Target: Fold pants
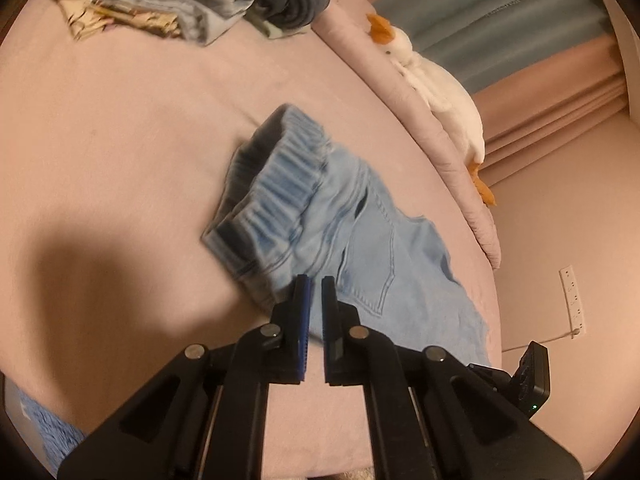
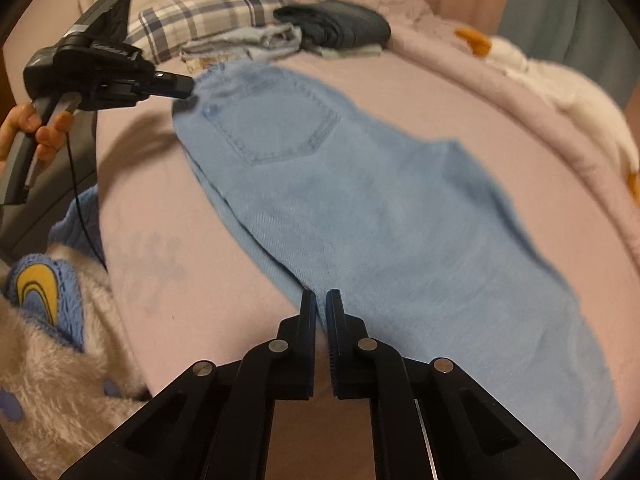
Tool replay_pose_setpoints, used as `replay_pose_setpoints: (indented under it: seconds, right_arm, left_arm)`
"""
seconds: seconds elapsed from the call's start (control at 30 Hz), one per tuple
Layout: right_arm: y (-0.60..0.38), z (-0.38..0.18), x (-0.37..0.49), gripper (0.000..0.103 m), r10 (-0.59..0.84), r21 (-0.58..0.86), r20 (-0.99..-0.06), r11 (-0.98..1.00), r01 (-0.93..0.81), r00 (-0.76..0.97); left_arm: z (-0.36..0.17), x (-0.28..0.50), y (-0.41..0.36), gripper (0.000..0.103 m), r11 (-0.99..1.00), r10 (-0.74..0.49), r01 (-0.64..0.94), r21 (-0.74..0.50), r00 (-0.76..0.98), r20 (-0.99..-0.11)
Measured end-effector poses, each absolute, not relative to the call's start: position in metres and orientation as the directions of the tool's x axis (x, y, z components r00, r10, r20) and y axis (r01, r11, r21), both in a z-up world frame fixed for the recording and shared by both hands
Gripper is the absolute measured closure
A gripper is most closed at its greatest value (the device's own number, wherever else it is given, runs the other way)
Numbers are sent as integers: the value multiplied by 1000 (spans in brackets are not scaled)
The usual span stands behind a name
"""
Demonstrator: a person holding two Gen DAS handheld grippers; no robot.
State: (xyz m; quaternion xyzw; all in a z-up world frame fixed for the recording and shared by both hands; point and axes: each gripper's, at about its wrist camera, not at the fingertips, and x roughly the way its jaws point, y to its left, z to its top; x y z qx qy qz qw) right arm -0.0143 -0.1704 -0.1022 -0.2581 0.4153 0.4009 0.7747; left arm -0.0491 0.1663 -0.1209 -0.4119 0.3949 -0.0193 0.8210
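Light blue denim pants (image 2: pixel 360 208) lie folded lengthwise on a pink bed, back pocket up. In the left wrist view the elastic waistband (image 1: pixel 276 196) is bunched and lifted, and my left gripper (image 1: pixel 314 284) is shut on the waist edge of the pants. The left gripper also shows in the right wrist view (image 2: pixel 188 88) at the waist corner. My right gripper (image 2: pixel 320 300) is shut on the pants' near edge, at the leg side.
Folded clothes (image 1: pixel 160 4) and dark jeans (image 2: pixel 340 24) lie at the far side of the bed. A white plush goose (image 1: pixel 436 92) lies on the pink quilt. A plaid pillow (image 2: pixel 200 16) and a fluffy blue-white blanket (image 2: pixel 48 320) sit to the left.
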Motion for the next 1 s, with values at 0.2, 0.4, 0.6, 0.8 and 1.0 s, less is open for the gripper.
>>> replay_pose_setpoints:
  seconds: [0.2, 0.4, 0.6, 0.8, 1.0]
  right_arm:
    - [-165, -100, -25, 95, 448, 4, -860, 484, -875, 243]
    - [-164, -74, -11, 95, 529, 37, -784, 563, -826, 325]
    - [-132, -107, -2, 95, 495, 92, -824, 599, -795, 278]
    - [-128, -111, -29, 88, 524, 158, -833, 532, -832, 177]
    - [-176, -82, 8, 85, 624, 314, -744, 641, -700, 238]
  left_arm:
    - [-104, -50, 164, 97, 694, -335, -272, -667, 698, -633]
    - [-89, -28, 144, 87, 747, -336, -212, -630, 698, -633]
    - [-110, 0, 141, 88, 831, -207, -286, -477, 637, -743]
    - [-104, -3, 140, 82, 843, -190, -285, -457, 636, -748]
    - [-82, 14, 86, 49, 952, -106, -153, -263, 644, -758]
